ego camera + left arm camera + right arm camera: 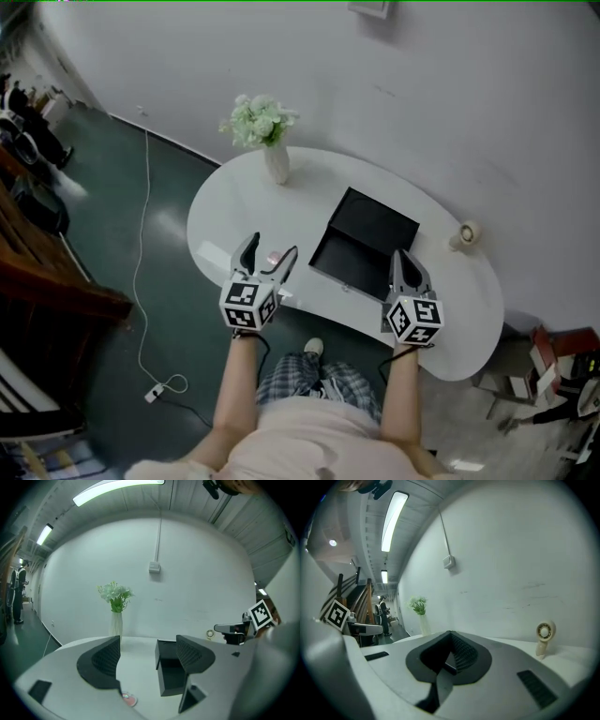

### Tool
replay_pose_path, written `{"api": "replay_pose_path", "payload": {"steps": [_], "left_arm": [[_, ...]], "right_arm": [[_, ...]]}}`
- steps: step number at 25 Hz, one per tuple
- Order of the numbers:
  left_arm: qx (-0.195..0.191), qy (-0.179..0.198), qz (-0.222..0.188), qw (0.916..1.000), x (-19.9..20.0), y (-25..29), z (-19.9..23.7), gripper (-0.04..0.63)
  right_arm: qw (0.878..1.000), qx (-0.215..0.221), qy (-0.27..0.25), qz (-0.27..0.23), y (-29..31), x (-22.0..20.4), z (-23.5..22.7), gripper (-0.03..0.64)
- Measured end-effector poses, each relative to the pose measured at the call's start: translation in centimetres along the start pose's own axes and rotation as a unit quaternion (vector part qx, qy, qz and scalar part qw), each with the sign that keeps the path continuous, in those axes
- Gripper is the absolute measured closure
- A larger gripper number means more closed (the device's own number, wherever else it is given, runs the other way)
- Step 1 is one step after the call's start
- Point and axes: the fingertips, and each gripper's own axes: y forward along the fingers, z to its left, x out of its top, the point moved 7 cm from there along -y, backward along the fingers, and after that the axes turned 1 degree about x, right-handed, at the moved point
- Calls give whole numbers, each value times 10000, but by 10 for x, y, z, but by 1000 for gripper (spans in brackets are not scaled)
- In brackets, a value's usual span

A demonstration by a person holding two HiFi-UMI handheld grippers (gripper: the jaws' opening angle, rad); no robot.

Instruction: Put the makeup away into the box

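The small round pink makeup piece (130, 698), lower centre, is not yet grasped; the parted left gripper (147, 660) must be lowered. The right gripper (450, 656) is pressed together, empty.

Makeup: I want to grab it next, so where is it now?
In the head view, the makeup lies on the table, left of the box, just under the open left gripper.
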Motion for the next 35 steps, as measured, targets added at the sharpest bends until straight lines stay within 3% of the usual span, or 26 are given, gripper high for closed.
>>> {"api": "replay_pose_path", "payload": {"steps": [9, 14, 18, 26, 29, 35], "left_arm": [[-81, -27, 328, 9994, -21, 20, 2, 235], [-319, 62, 911, 9953, -45, 31, 10, 235], [-380, 153, 1557, 9869, -72, 41, 24, 235], [-383, 397, 2686, 9617, -120, 56, 39, 235], [-386, 423, 2950, 9538, -134, 61, 41, 235], [-249, 327, 3207, 9463, -151, 68, 46, 235]], "right_arm": [[9999, -73, -99, 68, -7, 4, -10, 601], [9998, 13, -47, 179, -4, -6, -13, 600], [9994, 166, -63, 298, 2, -14, -12, 601], [9987, 333, -140, 349, 15, -12, -12, 600], [9984, 357, -154, 410, 17, -14, -12, 600], [9983, 327, -155, 457, 19, -16, -16, 601]]}}
